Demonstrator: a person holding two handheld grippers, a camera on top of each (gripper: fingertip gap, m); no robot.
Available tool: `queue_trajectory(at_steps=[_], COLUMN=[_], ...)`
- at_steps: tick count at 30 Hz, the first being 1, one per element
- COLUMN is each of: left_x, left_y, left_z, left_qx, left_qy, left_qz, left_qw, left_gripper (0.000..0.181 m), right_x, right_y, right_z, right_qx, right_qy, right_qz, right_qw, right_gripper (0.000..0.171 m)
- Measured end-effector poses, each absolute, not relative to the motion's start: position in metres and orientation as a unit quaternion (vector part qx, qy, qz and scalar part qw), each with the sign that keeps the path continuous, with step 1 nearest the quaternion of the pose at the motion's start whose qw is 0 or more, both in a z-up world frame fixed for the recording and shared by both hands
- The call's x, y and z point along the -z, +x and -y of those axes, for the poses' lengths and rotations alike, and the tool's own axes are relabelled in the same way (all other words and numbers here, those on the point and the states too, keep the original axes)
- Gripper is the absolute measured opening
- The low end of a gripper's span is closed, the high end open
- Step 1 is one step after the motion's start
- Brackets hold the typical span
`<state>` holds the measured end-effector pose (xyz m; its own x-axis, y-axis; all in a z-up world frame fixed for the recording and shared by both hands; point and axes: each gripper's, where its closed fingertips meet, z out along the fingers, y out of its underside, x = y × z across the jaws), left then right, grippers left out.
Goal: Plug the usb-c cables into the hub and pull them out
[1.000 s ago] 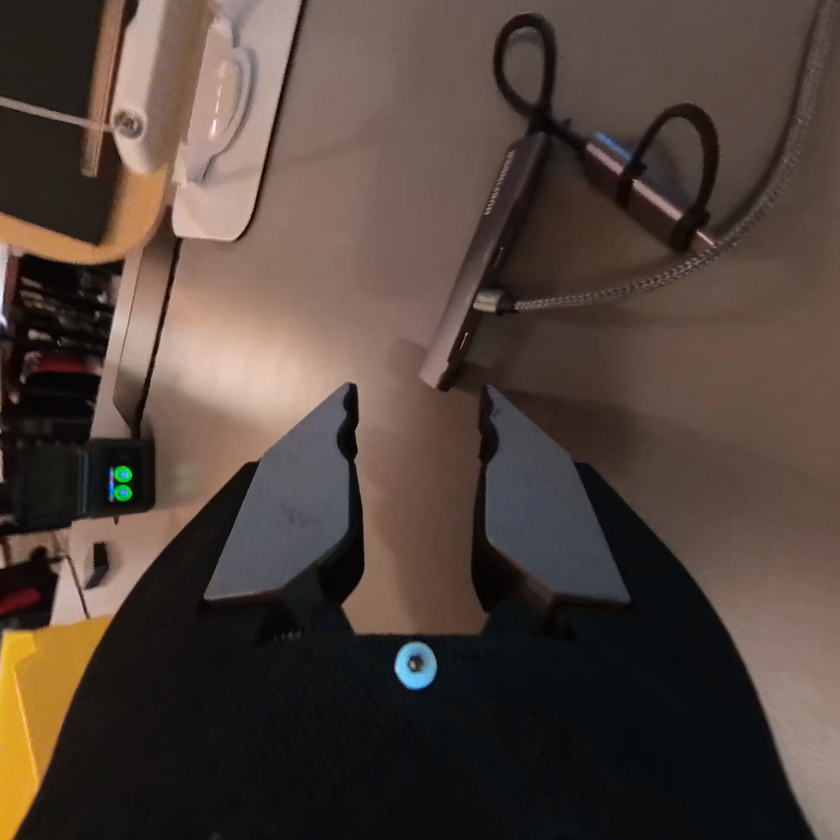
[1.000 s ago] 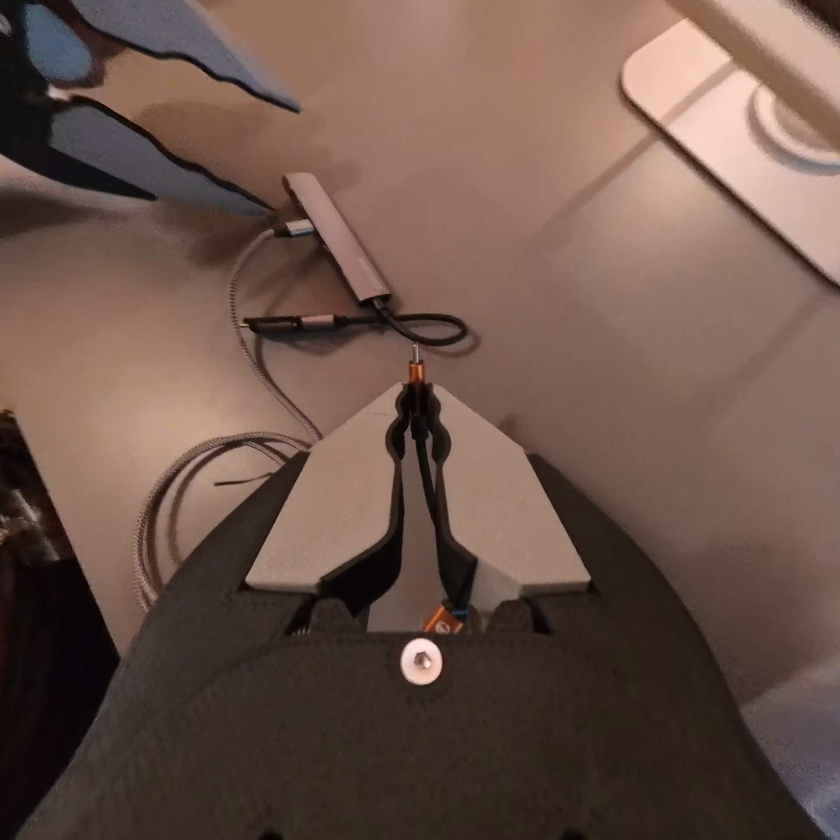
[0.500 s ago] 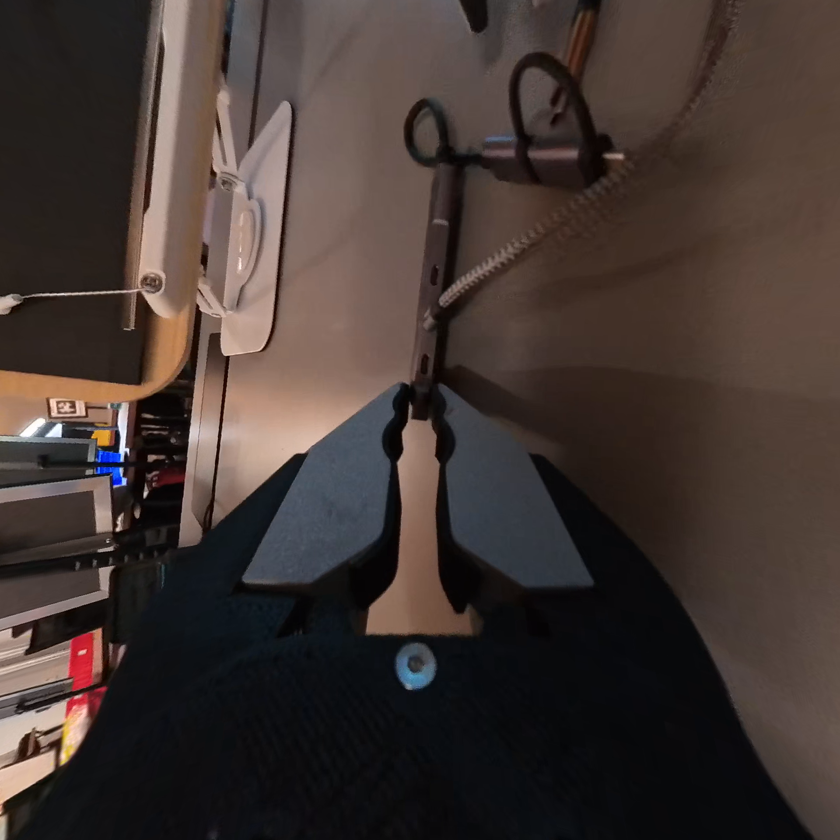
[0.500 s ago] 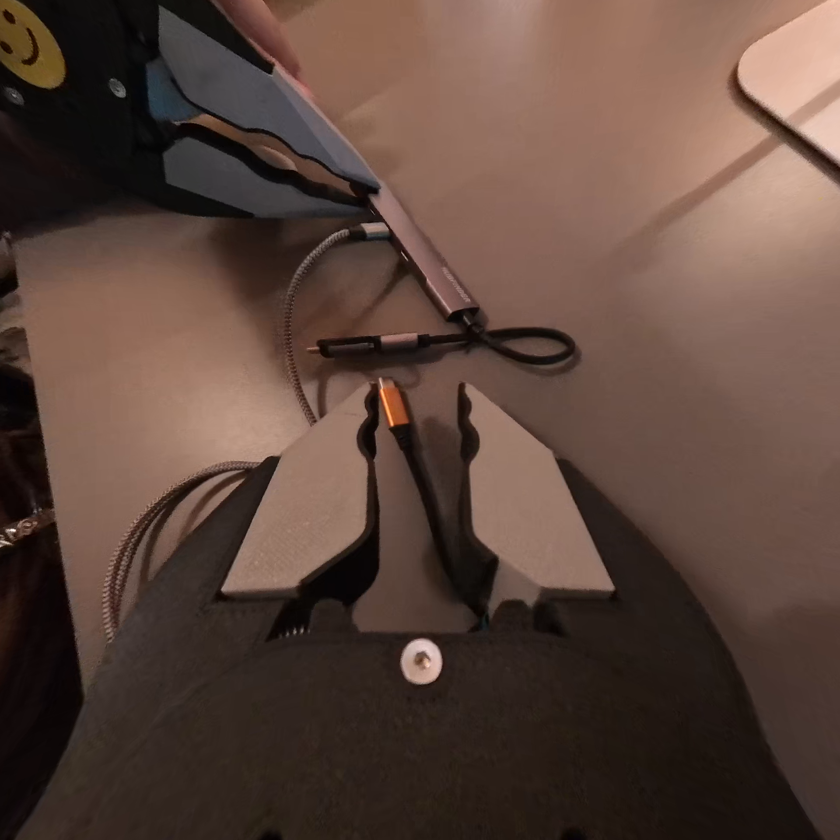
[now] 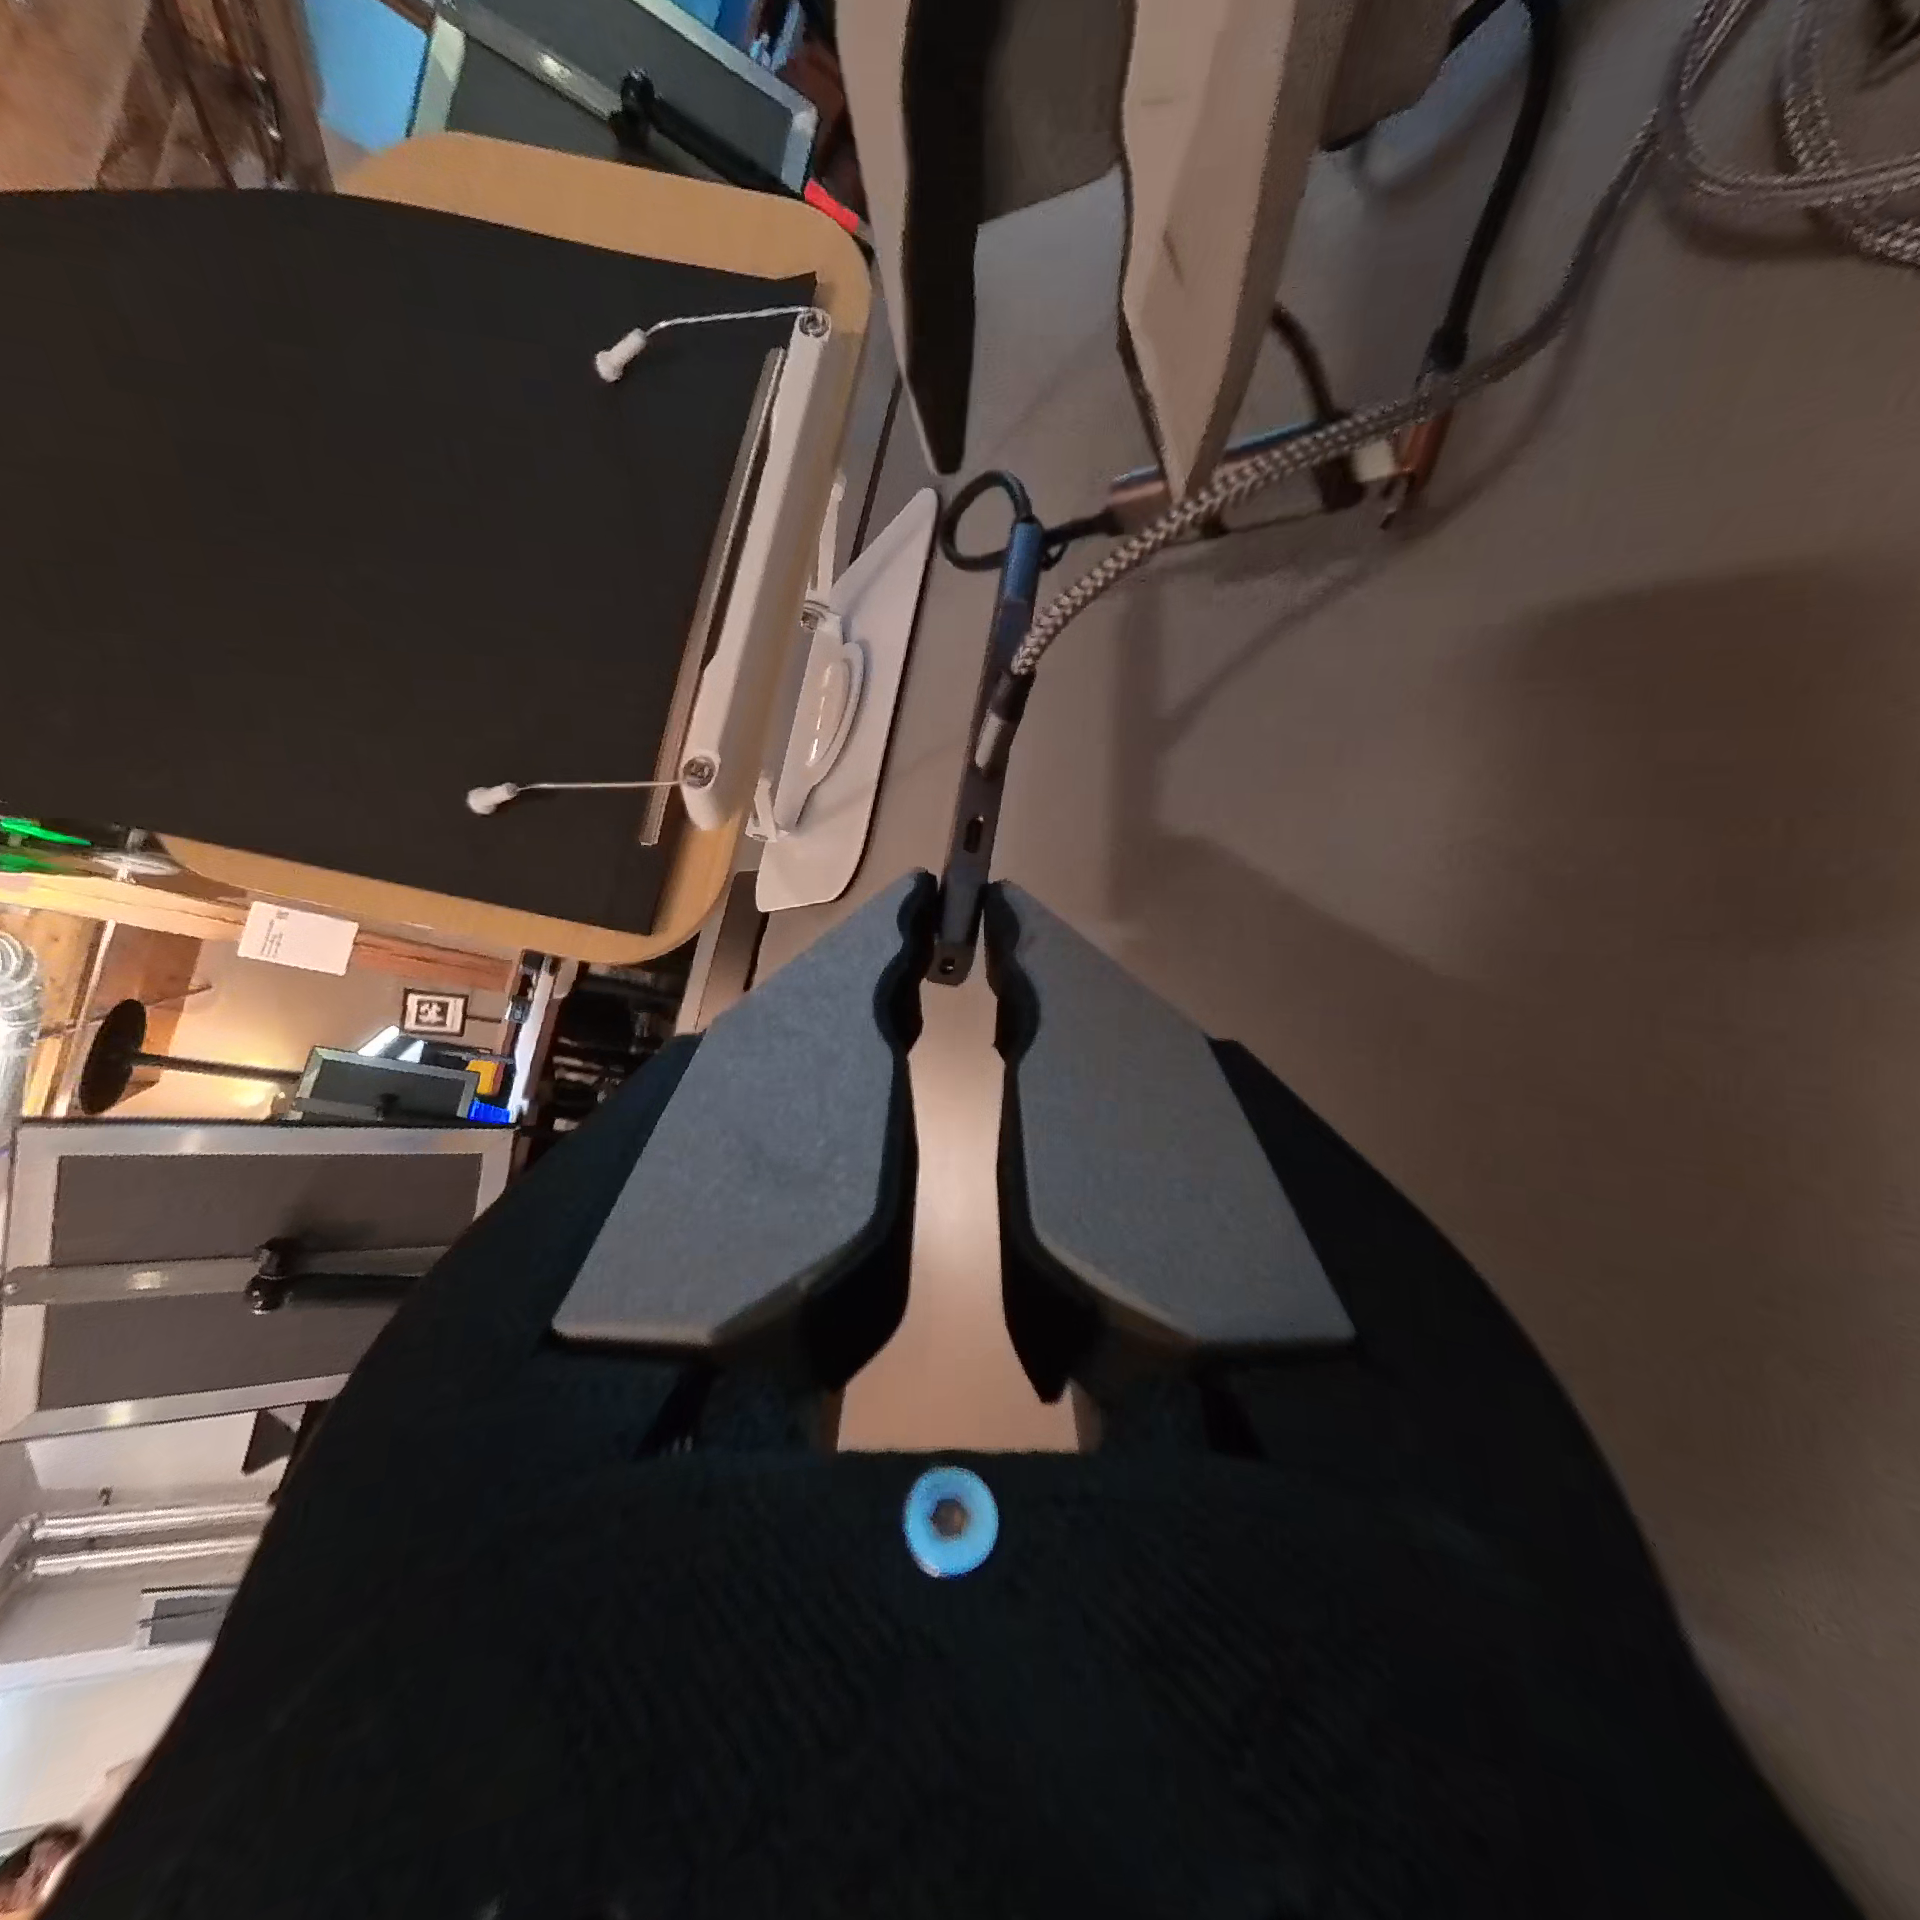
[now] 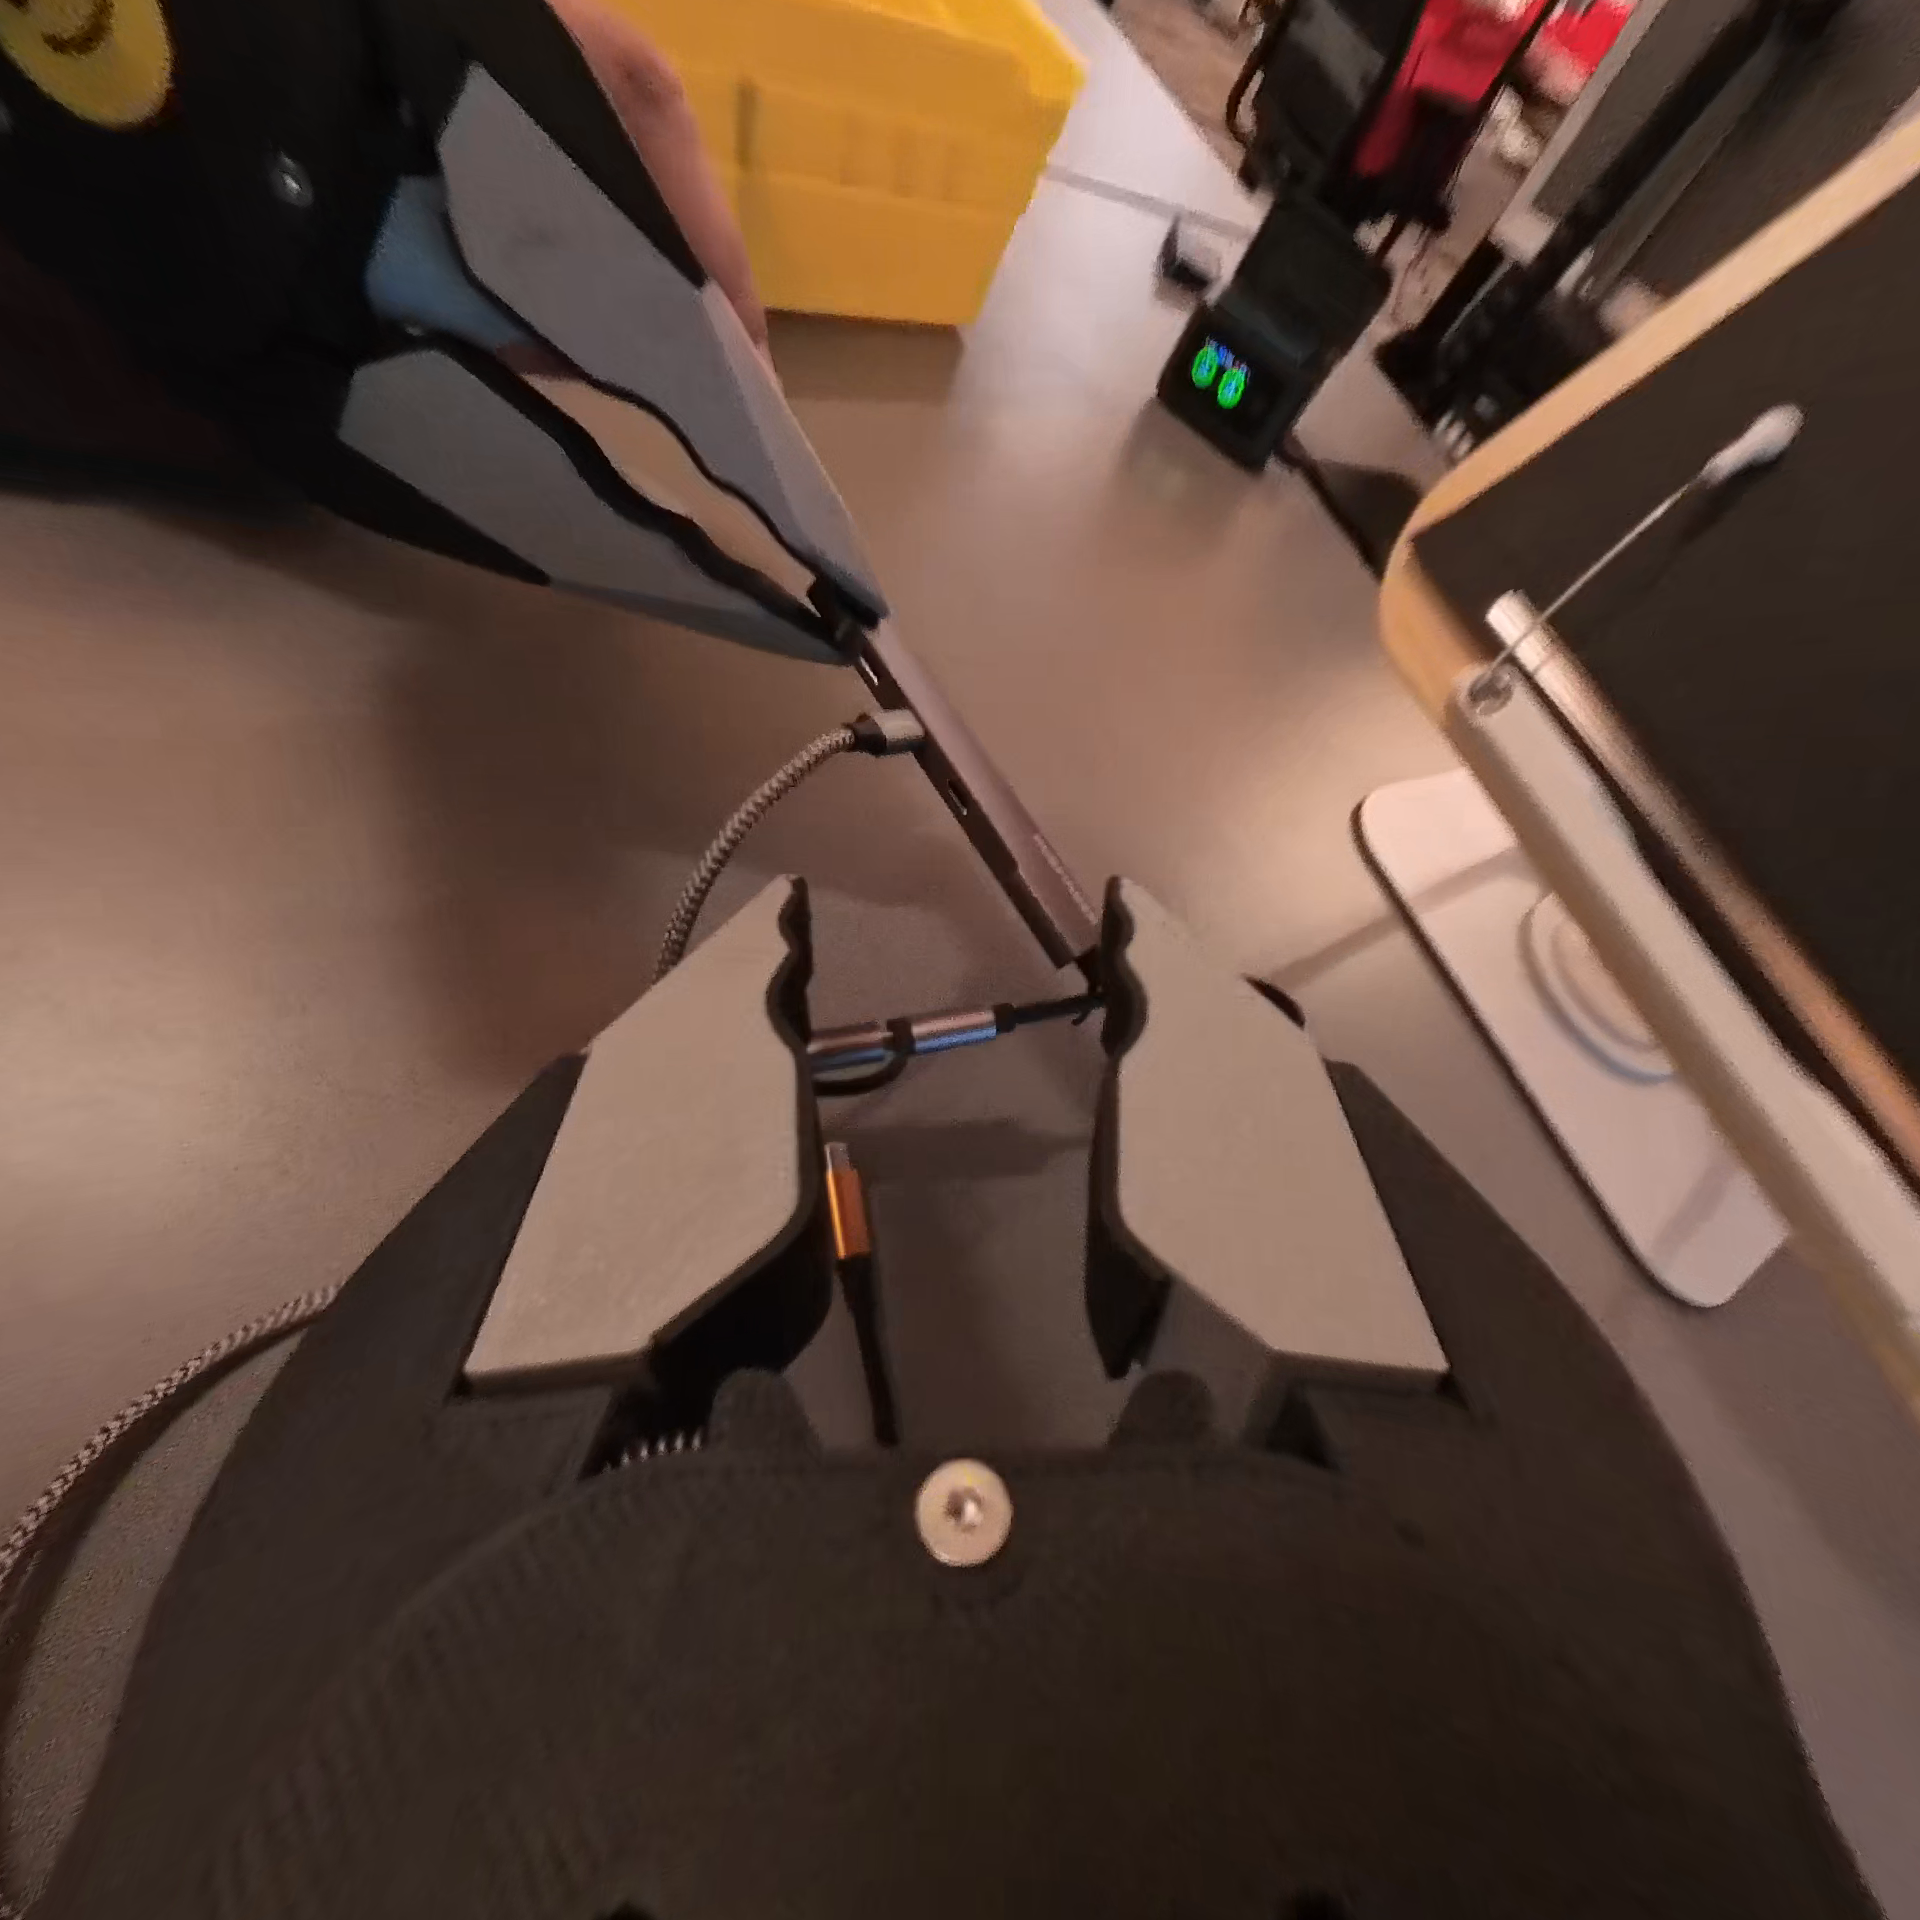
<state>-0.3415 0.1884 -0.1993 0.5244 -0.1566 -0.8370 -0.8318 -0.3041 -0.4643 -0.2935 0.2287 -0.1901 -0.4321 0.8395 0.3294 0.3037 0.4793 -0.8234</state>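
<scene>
Left tongs [image 5: 954, 914] are pinching one end of the slim grey hub [image 5: 995, 694], tilting it above the tabletop [image 5: 1507, 935]. Braided cable [image 6: 727, 842] is sitting plugged into its side. Right tongs [image 6: 956, 935] are gaping wide, gripping nothing; the orange-tipped cable [image 6: 847, 1210] is lying loose between them.

My left gripper [image 5: 958, 914]: matt grey finger pads, black ribbed printed-plastic body. Hub [image 5: 987, 748] looks brushed dark metal, slim, at 12. Grey cable [image 6: 727, 842] w/ braided cloth sheath, metal plug. Orange plug [image 6: 847, 1210] looks anodised metal. Desk [image 5: 1507, 935] smooth, matt.
</scene>
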Motion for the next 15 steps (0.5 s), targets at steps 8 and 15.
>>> queue_trajectory(at_steps=[8,15], left_x=[0.188,0.184], left_y=[-0.333,-0.314], left_z=[-0.187,-0.188], left_qx=[-0.373,-0.353], left_qy=[-0.697,-0.677], left_qz=[-0.35,-0.368], left_qw=[0.502,0.531], left_gripper=[0.007,0.007], right_x=[0.176,0.202], right_y=[-0.294,-0.31], right_z=[-0.231,-0.245], right_qx=[-0.386,-0.202], right_qy=[-0.37,-0.321], right_qz=[0.751,0.785], right_qw=[0.387,0.49], right_gripper=[0.049,0.018])
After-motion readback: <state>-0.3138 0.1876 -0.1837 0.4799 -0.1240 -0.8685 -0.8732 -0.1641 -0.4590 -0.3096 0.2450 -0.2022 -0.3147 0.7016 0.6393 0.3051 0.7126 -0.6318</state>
